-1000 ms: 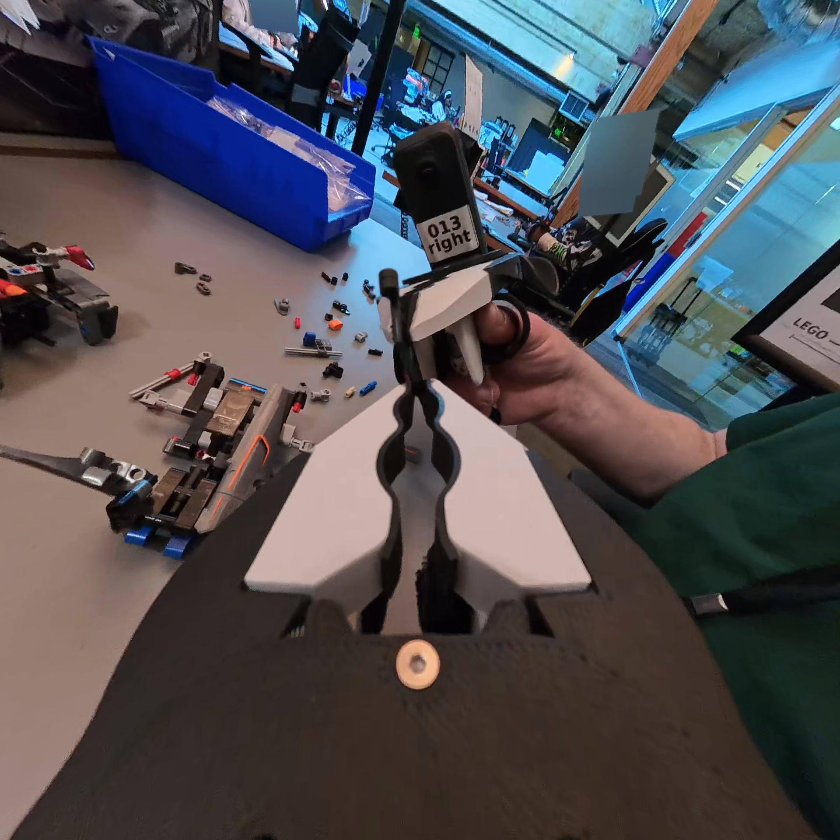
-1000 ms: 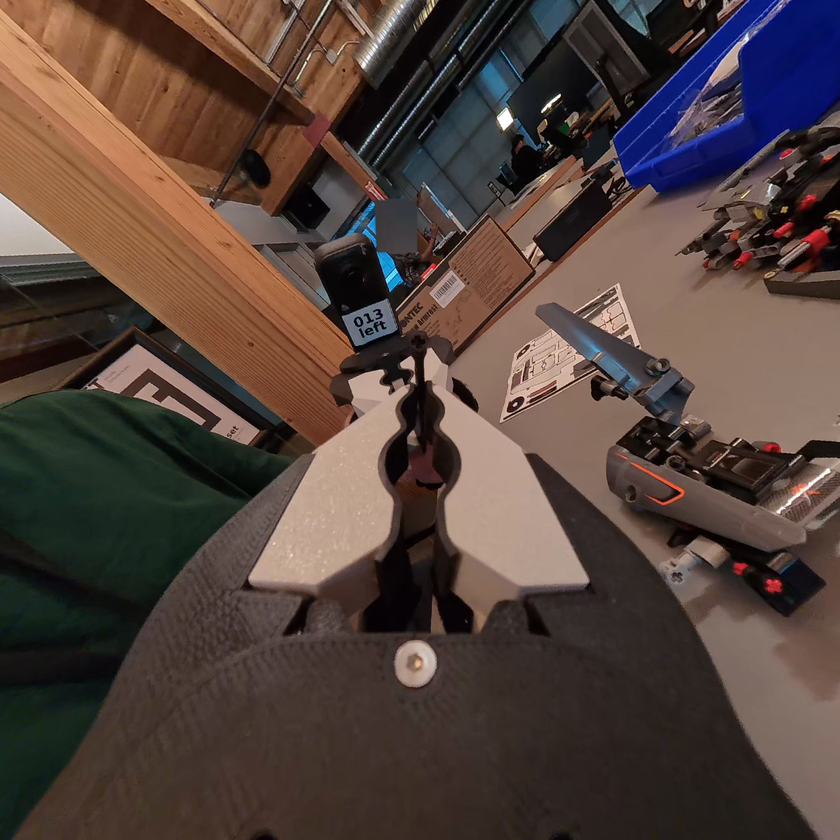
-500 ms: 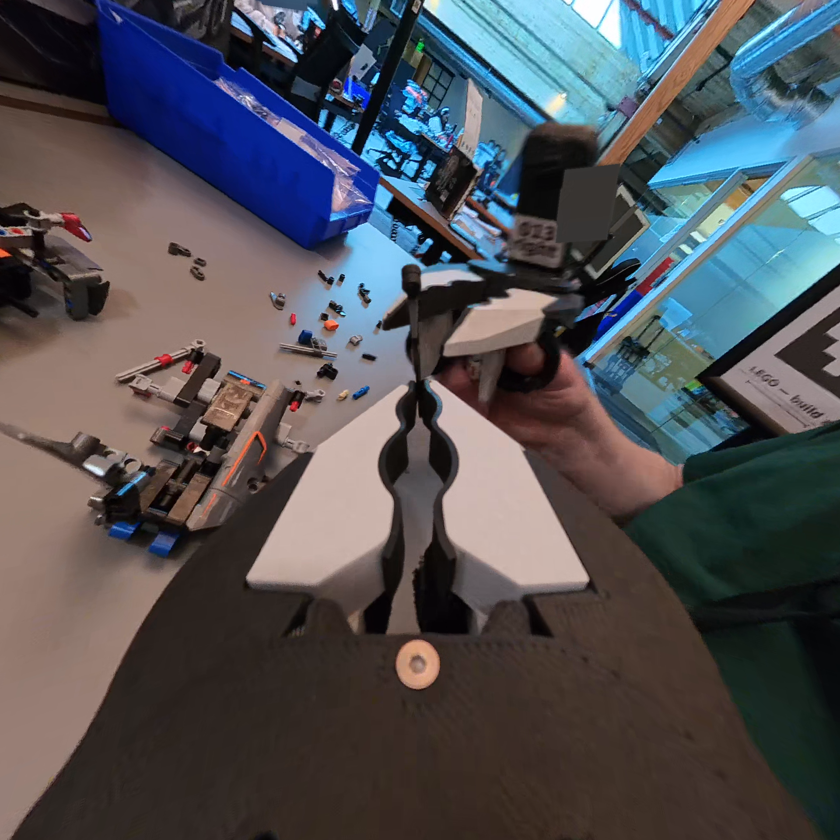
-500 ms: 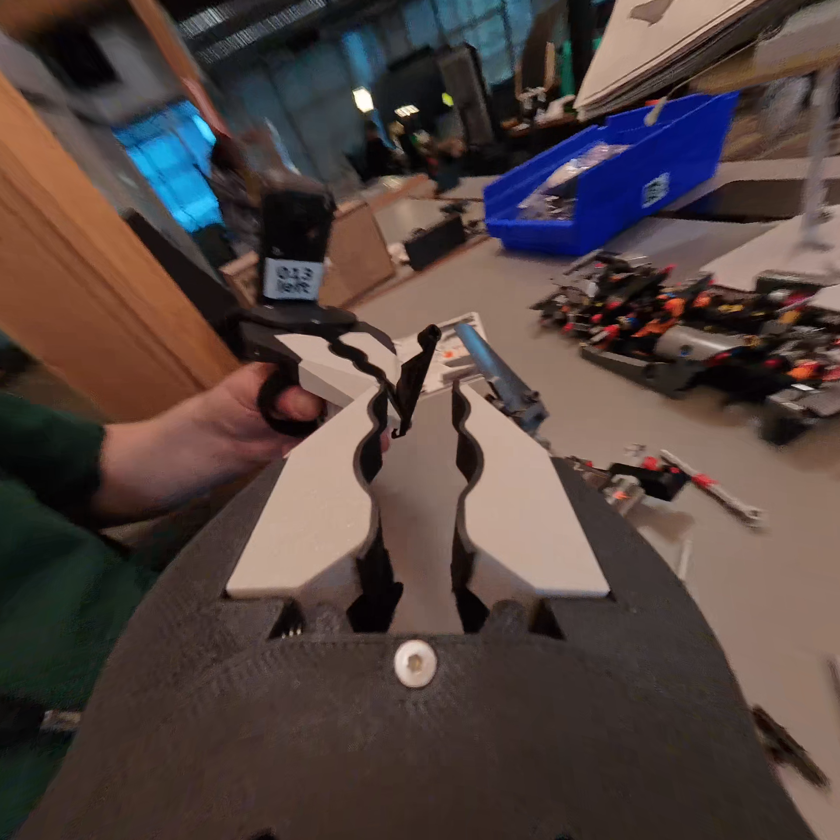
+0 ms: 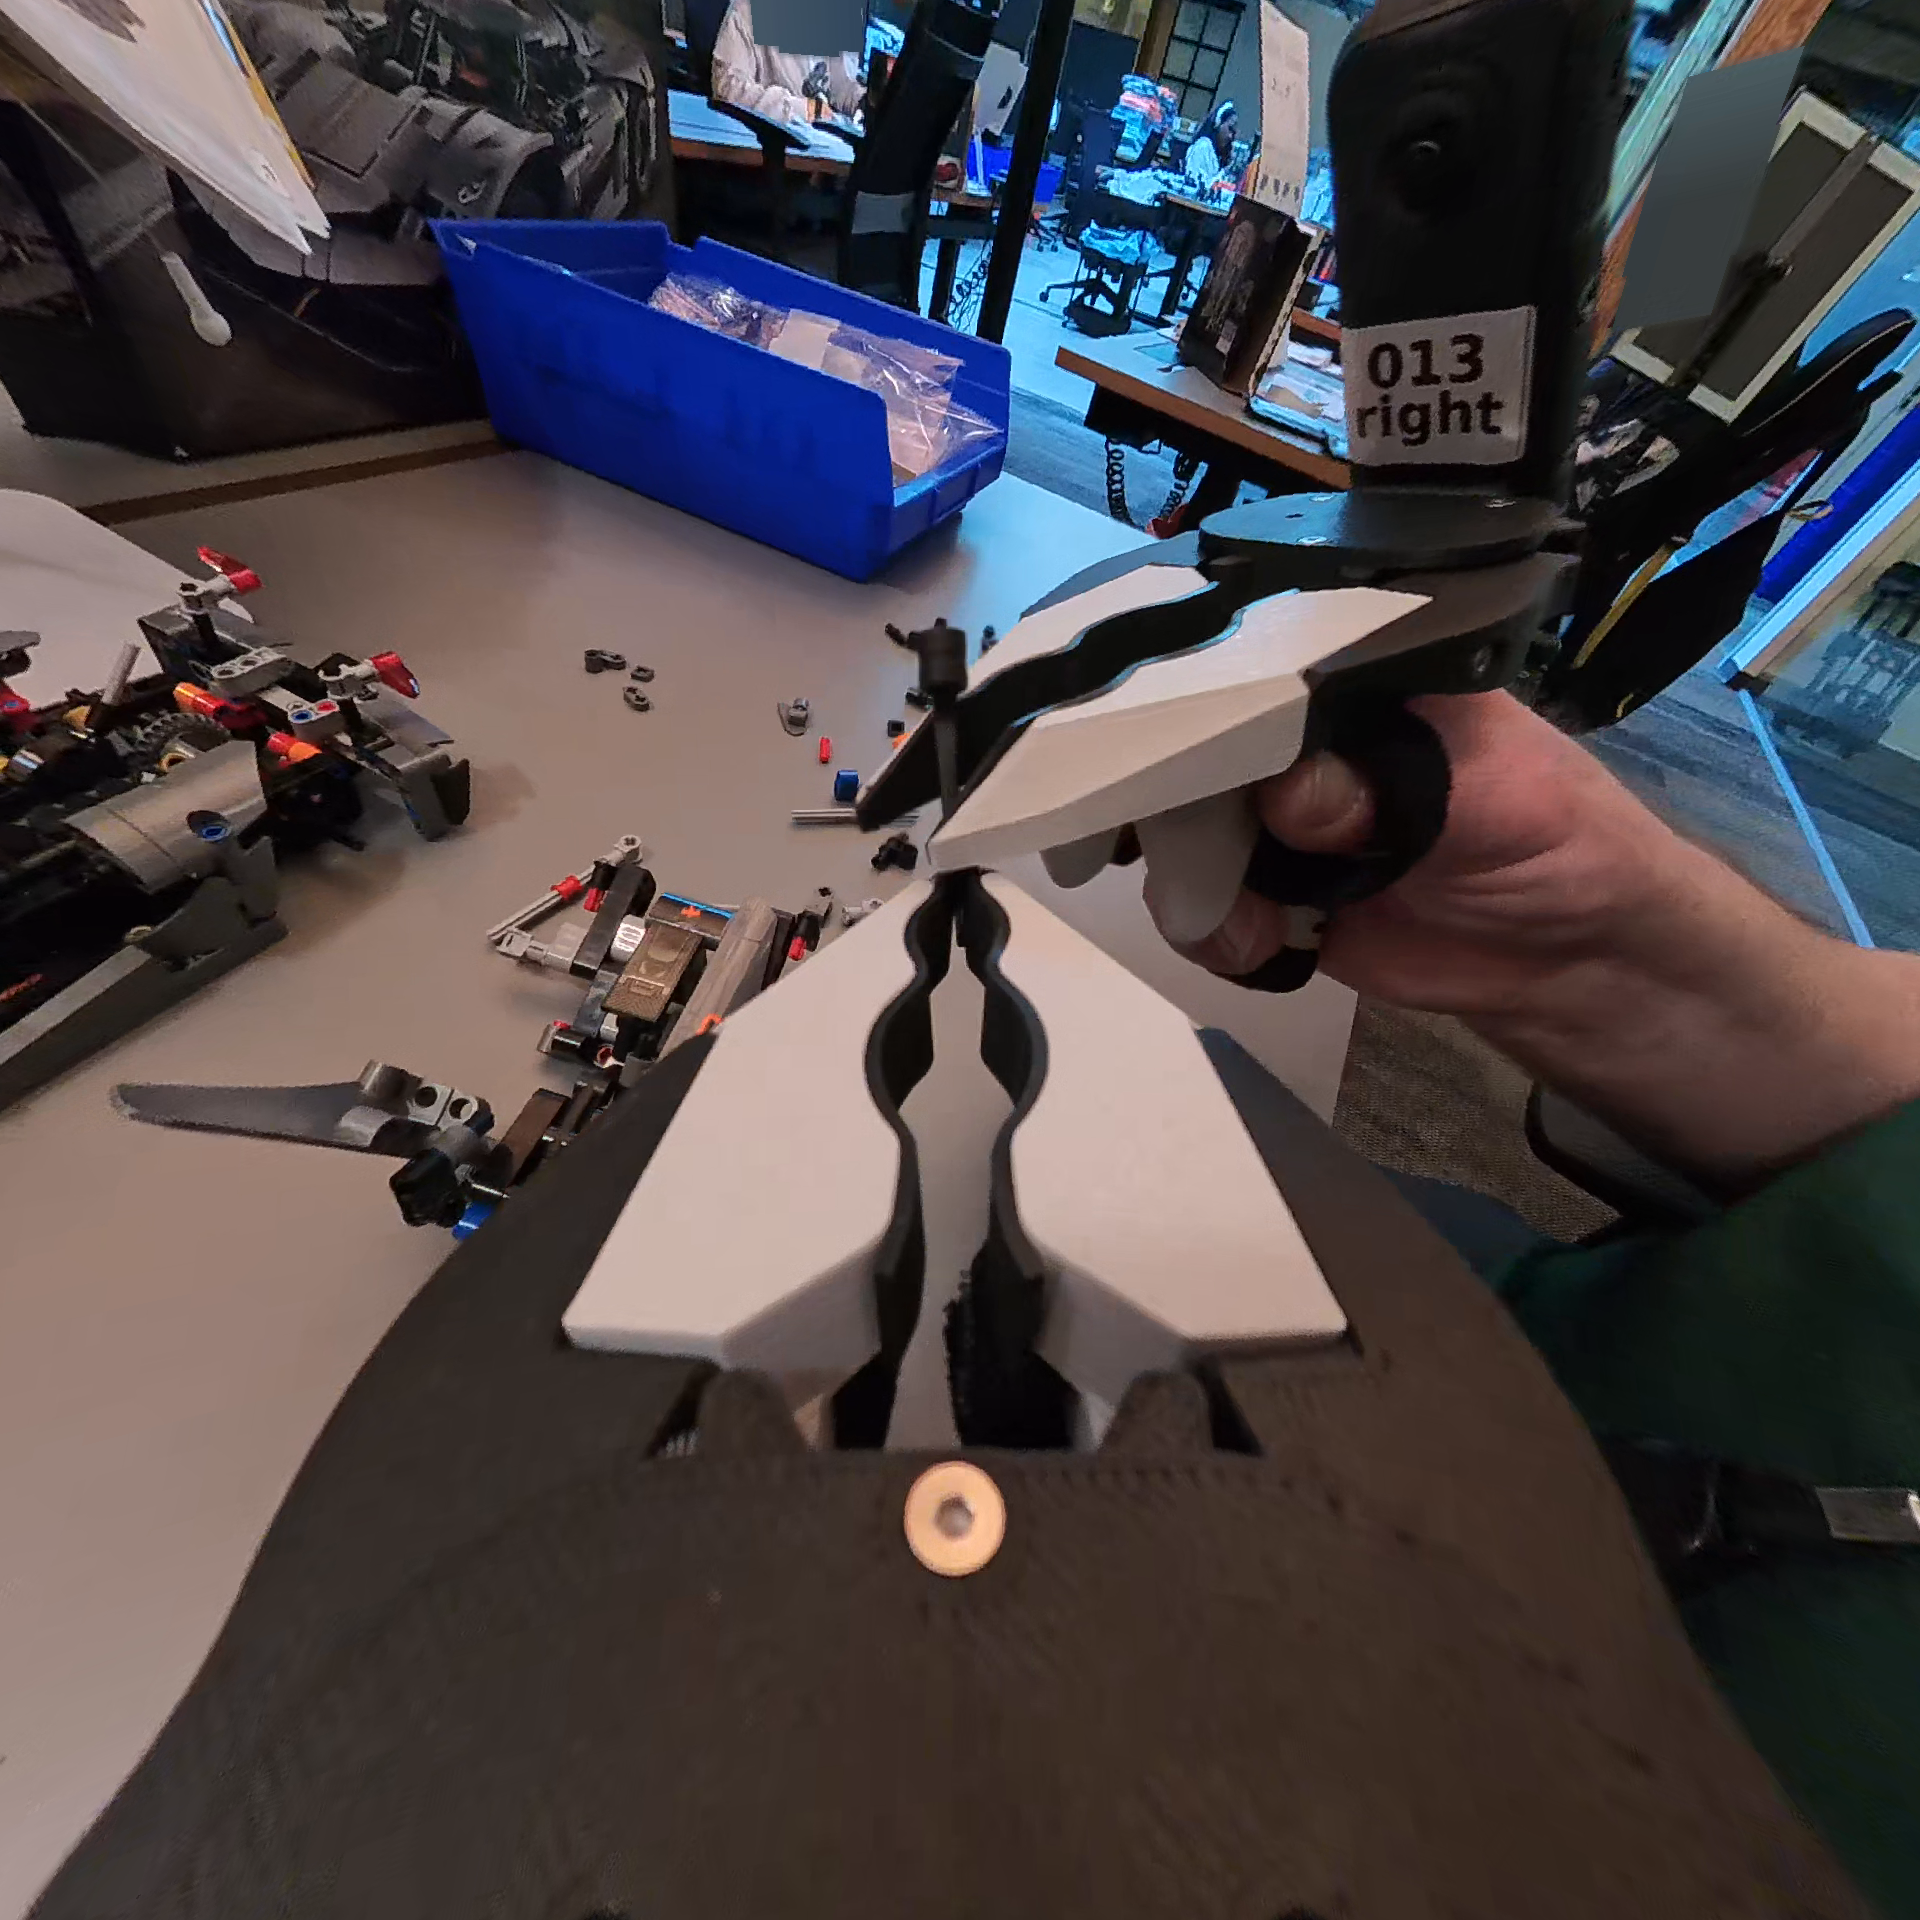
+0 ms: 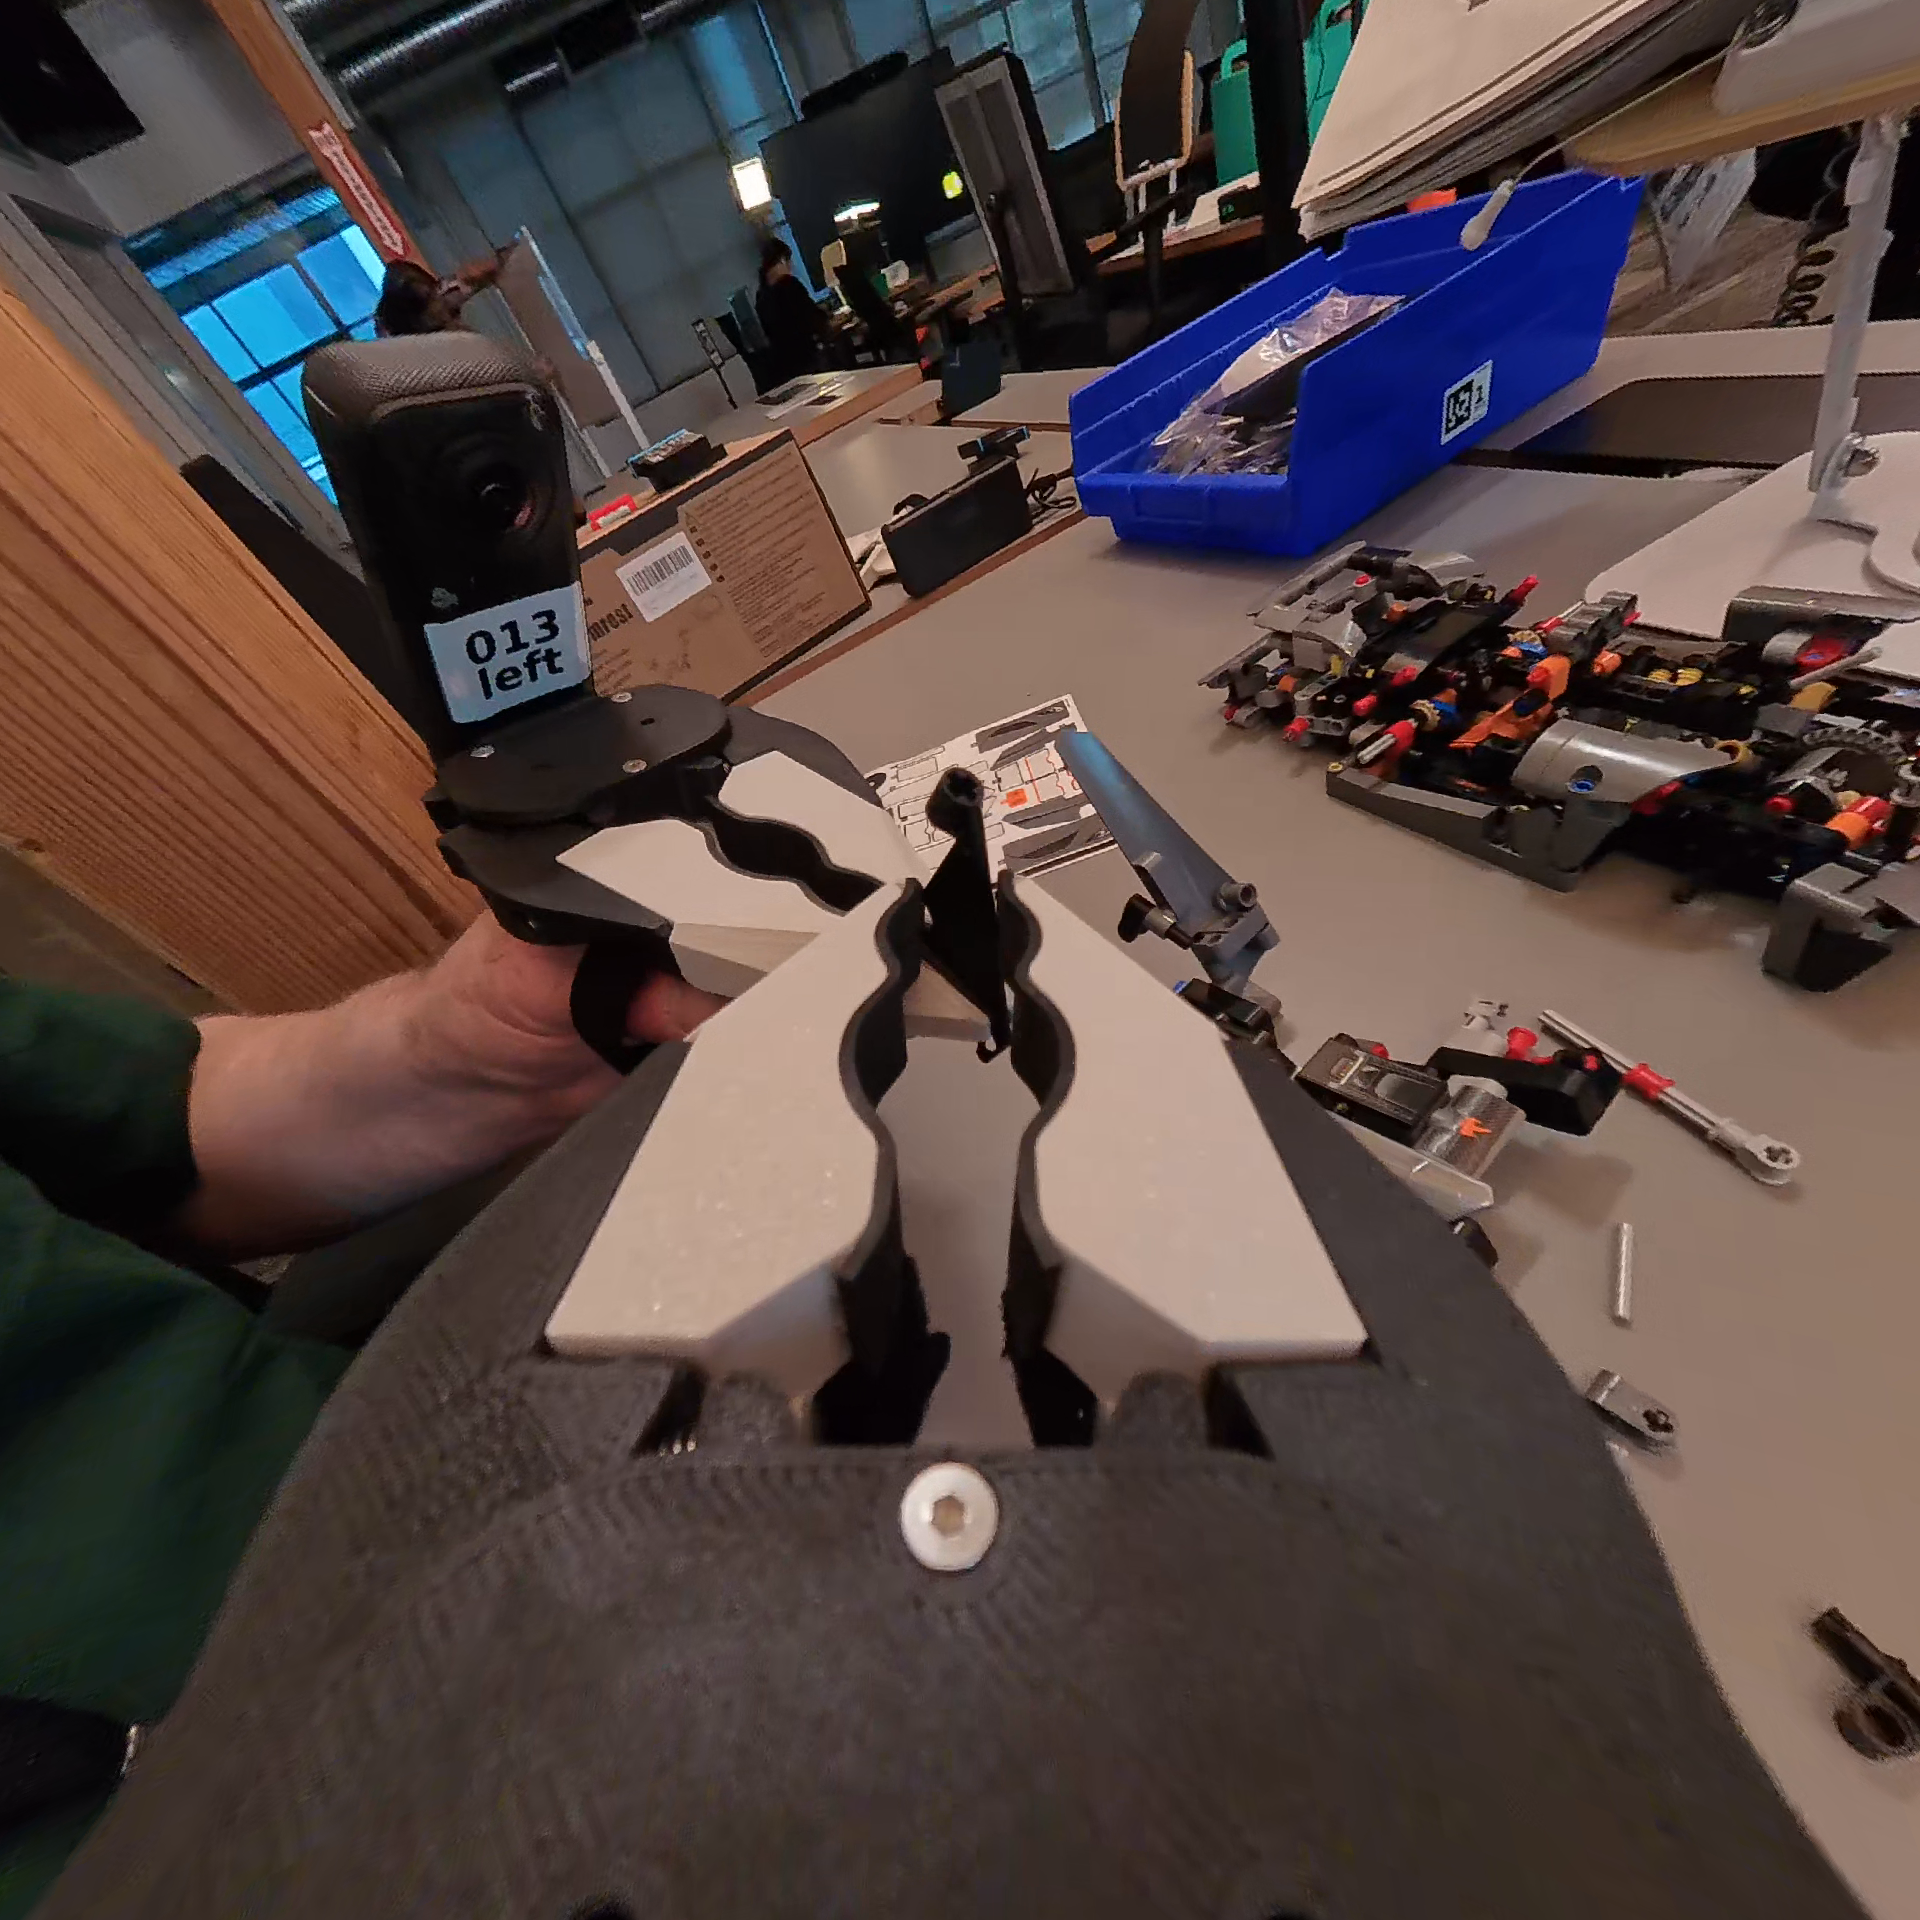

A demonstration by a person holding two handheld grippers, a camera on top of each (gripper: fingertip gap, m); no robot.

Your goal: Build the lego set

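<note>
Handover of a thin black lego piece (image 6: 961, 904) is in progress above the worktop (image 5: 260, 1351), judging by both views. Left gripper (image 5: 951, 904) has its jaws nearly pressed together, pinching the lower end of the piece. Right gripper (image 6: 961, 914) has its jaws narrowly spread around the piece's middle; whether its pads touch the piece cannot be told. The piece stands roughly upright, its knobbed end uppermost, clear of the worktop.

Partly built grey and black model (image 5: 665, 966) lies on the worktop below and left of the grippers; a larger chassis assembly (image 6: 1621, 727) sits farther off, with loose small parts (image 5: 831, 758) scattered between. A blue bin (image 5: 675, 384) stands at the back.

Risks, as judged:
- Left jaws releasing before the right ones clamp would drop the piece among the loose parts.
- Both grippers squeezing off-axis could twist or flick the slender piece out.
</note>
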